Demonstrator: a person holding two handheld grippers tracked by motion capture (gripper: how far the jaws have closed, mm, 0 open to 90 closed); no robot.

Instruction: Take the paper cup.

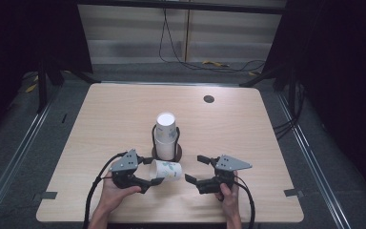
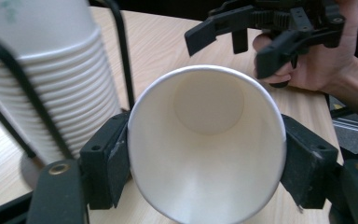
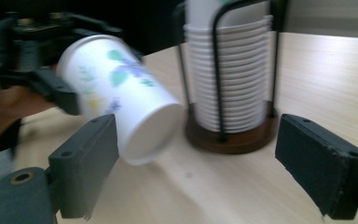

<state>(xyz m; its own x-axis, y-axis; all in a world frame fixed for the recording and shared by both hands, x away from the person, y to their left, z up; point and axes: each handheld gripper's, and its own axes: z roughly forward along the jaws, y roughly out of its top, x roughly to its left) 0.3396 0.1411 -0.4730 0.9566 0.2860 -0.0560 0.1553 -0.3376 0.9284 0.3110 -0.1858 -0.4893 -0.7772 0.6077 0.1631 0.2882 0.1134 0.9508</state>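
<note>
While the left gripper clamps a cup on its side, the stack stands just behind. Right gripper gapes empty near the cup's base

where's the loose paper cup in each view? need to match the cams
High view: paper cup lies on its side below centre, rim end in the left gripper, just in front of the cup stack.
Left gripper view: paper cup at centre, open mouth toward the camera, between the jaws.
Right gripper view: paper cup upper left, base toward the camera.
Shared landmark: the cup stack in its wire holder.
</note>
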